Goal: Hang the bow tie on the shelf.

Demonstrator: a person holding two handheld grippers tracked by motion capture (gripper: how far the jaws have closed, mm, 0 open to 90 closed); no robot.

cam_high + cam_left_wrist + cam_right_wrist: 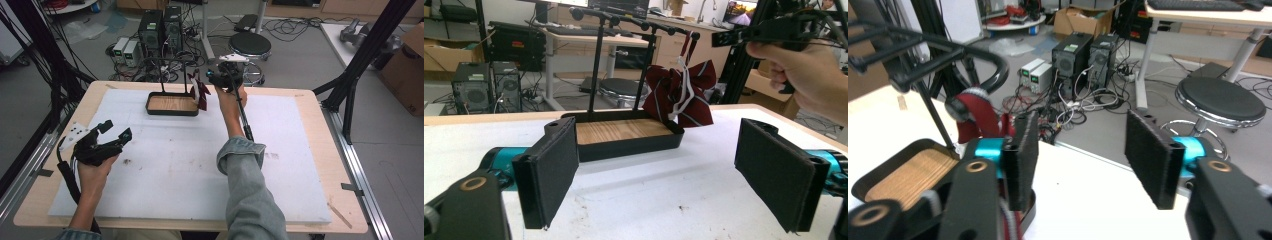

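A: Where is the dark red bow (202, 93) right now?

B: It hangs from an upper bar of the black rack (172, 80), at the rack's right end, dangling over the right edge of the wood-lined tray (171, 104) at its base. In the left gripper view its white cord (681, 82) loops down across the fabric.

A: And the right gripper (223, 76)?

B: Raised just right of the rack, beside the bow. Its jaws are parted with nothing between the pads; the bow sits off to one side.

A: The left gripper (102, 141)?

B: Well apart from the rack, low over the table (280, 150) near its left edge, jaws spread wide and holding nothing, pointing toward the tray.
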